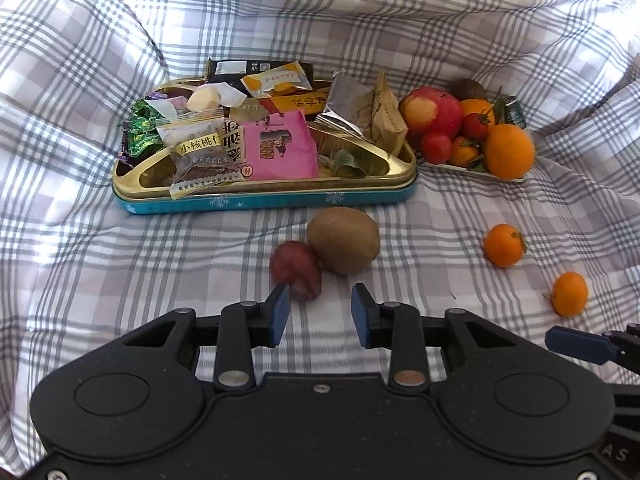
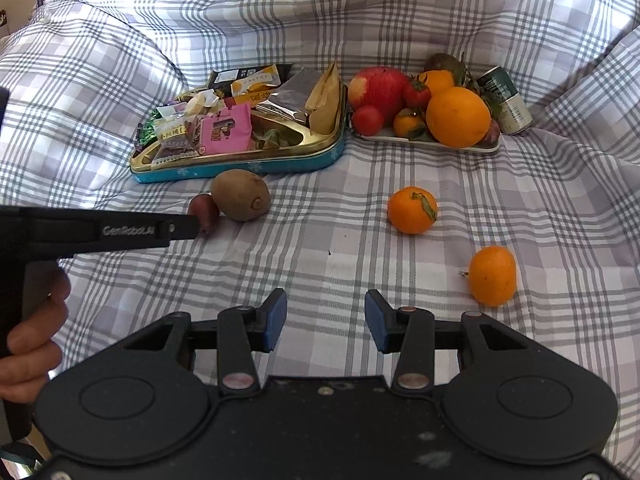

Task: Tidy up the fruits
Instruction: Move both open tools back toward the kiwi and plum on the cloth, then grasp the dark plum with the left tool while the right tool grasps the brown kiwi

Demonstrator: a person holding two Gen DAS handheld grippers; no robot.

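Nearest the lens: left claw [image 1: 319, 304], jaws spread and pinching nothing, with the small dark-red fruit [image 1: 295, 270] just ahead, touching or nearly touching the left fingertip [image 1: 281, 300]. Kiwi [image 1: 343, 240] right behind, against the red fruit, long axis slanting across the claw's line. Right claw [image 2: 326, 312] likewise spread and empty, loose mandarins [image 2: 412, 210] and [image 2: 492, 275] ahead to its right on the checked bedsheet [image 2: 320, 260]. White fruit tray [image 2: 432, 140] far back, beside the snack tin [image 2: 240, 162]. Left claw nearer the kiwi pair, right nearer the mandarins.
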